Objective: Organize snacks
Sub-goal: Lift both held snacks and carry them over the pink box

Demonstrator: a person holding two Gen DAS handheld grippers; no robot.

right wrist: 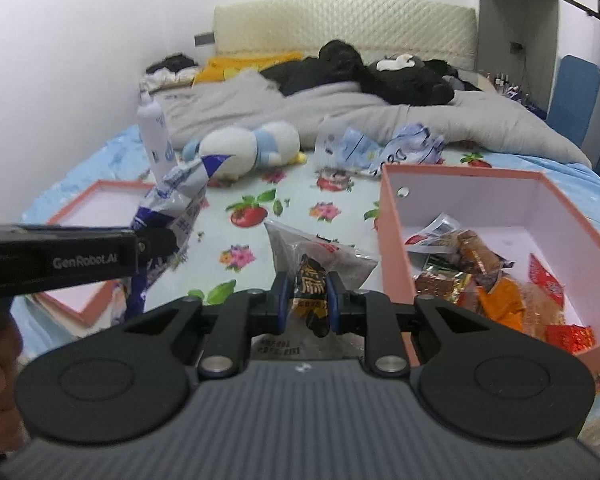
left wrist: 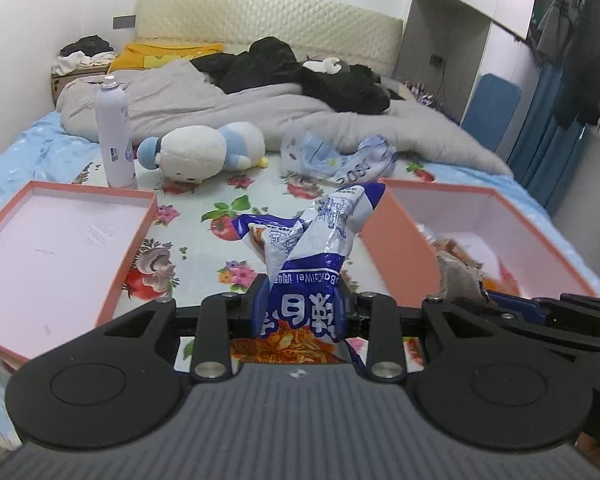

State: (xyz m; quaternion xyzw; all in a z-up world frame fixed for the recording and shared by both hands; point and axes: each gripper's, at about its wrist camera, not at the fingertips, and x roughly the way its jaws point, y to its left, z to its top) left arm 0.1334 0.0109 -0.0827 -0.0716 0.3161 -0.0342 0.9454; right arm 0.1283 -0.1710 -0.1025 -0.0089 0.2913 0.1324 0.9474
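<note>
In the left wrist view, the left gripper (left wrist: 302, 300) is seen clamped narrowly on a crumpled blue-and-white snack bag (left wrist: 320, 236), lifted above the floral sheet (left wrist: 256, 184). Only the right wrist view shows the right gripper (right wrist: 308, 300) pinched on a clear packet with a dark label (right wrist: 314, 276). The contents of the pink box (right wrist: 396, 240), assorted wrapped snacks (right wrist: 472, 276), are shown clearly there alone. Farther off, a shallow pink lid (left wrist: 112, 268), a plush toy (left wrist: 204, 152) and a white spray can (left wrist: 114, 132) are seen.

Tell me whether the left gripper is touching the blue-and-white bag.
Touching. In the left wrist view, the left gripper has both pads pressed against the blue-and-white bag.
</note>
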